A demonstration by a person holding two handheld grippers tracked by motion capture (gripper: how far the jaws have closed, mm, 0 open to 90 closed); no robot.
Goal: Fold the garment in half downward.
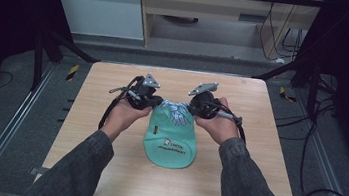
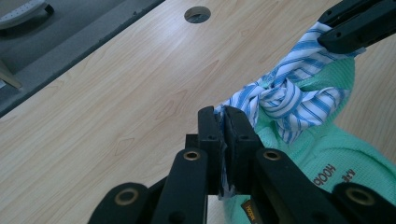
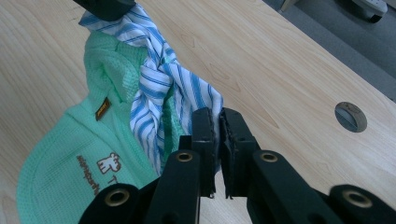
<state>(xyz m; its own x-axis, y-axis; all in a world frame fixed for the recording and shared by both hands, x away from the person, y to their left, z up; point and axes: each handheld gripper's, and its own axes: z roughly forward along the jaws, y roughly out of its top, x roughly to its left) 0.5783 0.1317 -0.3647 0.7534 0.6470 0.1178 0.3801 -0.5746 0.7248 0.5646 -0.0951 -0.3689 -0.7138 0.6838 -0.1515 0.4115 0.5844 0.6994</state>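
Table: a light wooden table point(image 1: 103, 170) with a round cable hole point(image 2: 197, 14) in its top, seen in both gripper views; dark floor and metal rails lie around it
Forearms: two grey sleeves point(image 1: 73, 166) come in from the bottom of the high view, one to each side of the cap
Cap: a mint-green cap point(image 1: 170, 145) lies near the middle of the table, its brim toward the person, brown lettering and a small white figure on the front; its back part is lifted between the two grippers
Striped ties: the blue-and-white striped fabric point(image 2: 289, 100) at the back of the cap is crossed into a loose knot, with one end running to each gripper
Left gripper: the left gripper point(image 2: 223, 122) is at the cap's back left in the high view; its jaws are closed tight on one striped end, which shows pinched between the pads
Right gripper: the right gripper point(image 3: 217, 122) is at the cap's back right, well clear of the table edge; its jaws are closed on the other striped end, a sliver of white cloth between the pads
Label: a small brown tag point(image 3: 102, 108) sits on the cap's side, just beside the striped fabric
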